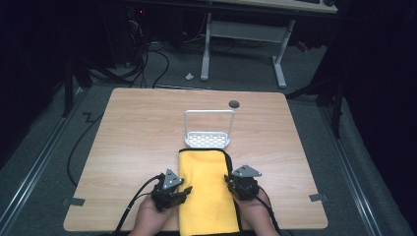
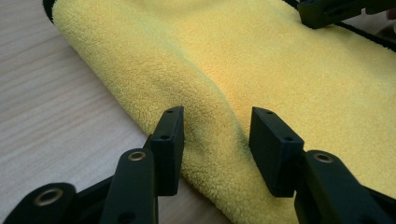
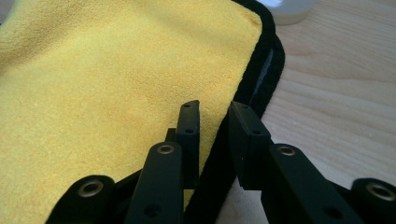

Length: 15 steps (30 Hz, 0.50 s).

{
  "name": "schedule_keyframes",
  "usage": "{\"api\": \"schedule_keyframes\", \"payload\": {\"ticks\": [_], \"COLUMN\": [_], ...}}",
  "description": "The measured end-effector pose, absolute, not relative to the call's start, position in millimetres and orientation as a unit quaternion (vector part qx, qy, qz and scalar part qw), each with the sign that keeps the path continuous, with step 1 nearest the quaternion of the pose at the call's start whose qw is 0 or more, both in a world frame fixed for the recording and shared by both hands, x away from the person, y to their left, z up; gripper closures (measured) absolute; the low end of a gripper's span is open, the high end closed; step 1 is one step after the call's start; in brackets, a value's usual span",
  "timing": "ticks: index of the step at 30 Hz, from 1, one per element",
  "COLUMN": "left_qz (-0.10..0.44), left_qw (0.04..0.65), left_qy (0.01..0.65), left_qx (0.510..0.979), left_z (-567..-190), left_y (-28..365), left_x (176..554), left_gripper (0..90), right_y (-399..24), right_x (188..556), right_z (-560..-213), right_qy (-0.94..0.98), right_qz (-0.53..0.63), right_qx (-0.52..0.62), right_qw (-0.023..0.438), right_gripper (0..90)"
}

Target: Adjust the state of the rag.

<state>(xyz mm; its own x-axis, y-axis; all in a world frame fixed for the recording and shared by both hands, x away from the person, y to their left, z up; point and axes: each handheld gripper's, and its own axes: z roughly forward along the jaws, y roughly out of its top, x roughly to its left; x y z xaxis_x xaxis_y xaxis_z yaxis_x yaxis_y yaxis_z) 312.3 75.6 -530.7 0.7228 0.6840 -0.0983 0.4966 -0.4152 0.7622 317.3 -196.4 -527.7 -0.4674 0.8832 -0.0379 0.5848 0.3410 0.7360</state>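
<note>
- The wooden table [image 1: 137,132] carries a folded yellow microfibre towel [image 1: 206,191] at its near edge, black-bound hem along its right side, lying flat in a long strip; its far end stops just short of a white drain rack [image 1: 208,132].
- At least one lengthwise fold looks done; any further folding or lifting is still to come, I judge.
- The left gripper [image 2: 215,135] has its jaws spread, straddling the towel's rounded left fold without pinching it yet.
- The right gripper [image 3: 214,122] has its jaws narrowly parted astride the black hem [image 3: 261,70], seemingly about to grip; no firm pinch shows.
</note>
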Motion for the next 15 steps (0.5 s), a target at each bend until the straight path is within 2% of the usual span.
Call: {"api": "schedule_keyframes", "payload": {"ticks": [8, 12, 15], "left_qz": [0.092, 0.089, 0.058], "left_qw": [0.4, 0.401, 0.409], "left_qy": [0.343, 0.341, 0.351], "left_qx": [0.845, 0.846, 0.841], "left_z": [-527.3, -527.3, -525.2], "left_y": [79.5, 80.2, 84.9], "left_x": [285.0, 282.3, 289.4], "left_gripper": [55.6, 55.5, 54.5], "right_y": [-203.3, -204.2, -205.6], "right_x": [291.3, 281.2, 277.4], "right_z": [-526.1, -526.3, -527.9], "right_qy": [0.802, 0.807, 0.802], "right_qz": [0.344, 0.344, 0.351], "right_qx": [0.449, 0.438, 0.44], "right_qw": [0.192, 0.196, 0.198], "right_gripper": [73.8, 73.4, 71.8]}}
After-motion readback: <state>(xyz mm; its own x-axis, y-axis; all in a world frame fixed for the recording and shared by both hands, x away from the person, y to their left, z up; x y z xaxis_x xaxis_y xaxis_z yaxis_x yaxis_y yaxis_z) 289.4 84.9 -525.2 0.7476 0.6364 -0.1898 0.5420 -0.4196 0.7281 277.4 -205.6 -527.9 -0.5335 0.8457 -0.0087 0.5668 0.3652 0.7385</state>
